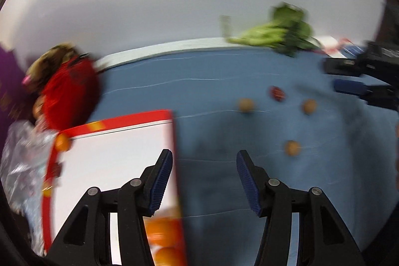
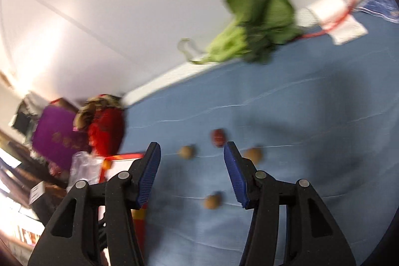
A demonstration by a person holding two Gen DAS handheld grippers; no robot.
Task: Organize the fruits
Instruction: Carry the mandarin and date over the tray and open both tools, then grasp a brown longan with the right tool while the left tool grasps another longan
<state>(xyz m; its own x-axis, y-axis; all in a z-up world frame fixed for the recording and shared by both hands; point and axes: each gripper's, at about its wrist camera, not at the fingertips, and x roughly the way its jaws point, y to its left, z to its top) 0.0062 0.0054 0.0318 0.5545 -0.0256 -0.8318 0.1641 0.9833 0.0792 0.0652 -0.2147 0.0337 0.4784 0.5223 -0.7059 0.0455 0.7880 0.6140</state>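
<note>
Three small brown round fruits (image 1: 246,105) (image 1: 309,106) (image 1: 292,147) and one dark red fruit (image 1: 277,93) lie on the blue tablecloth (image 1: 212,96). A white box with a red border (image 1: 112,156) sits at the left. My left gripper (image 1: 204,161) is open and empty, above the box's right edge. My right gripper (image 2: 192,153) is open and empty, hovering over the same fruits: brown ones (image 2: 186,152) (image 2: 253,155) (image 2: 212,202) and the red one (image 2: 218,137). The right gripper also shows in the left wrist view (image 1: 349,76).
Leafy green vegetables (image 1: 274,31) (image 2: 254,26) lie at the table's far edge by the white wall. A red and brown bundle (image 1: 67,89) (image 2: 104,126), a purple box (image 2: 54,138) and a clear plastic bag (image 1: 22,161) crowd the left. White paper with red string (image 2: 336,14) lies far right.
</note>
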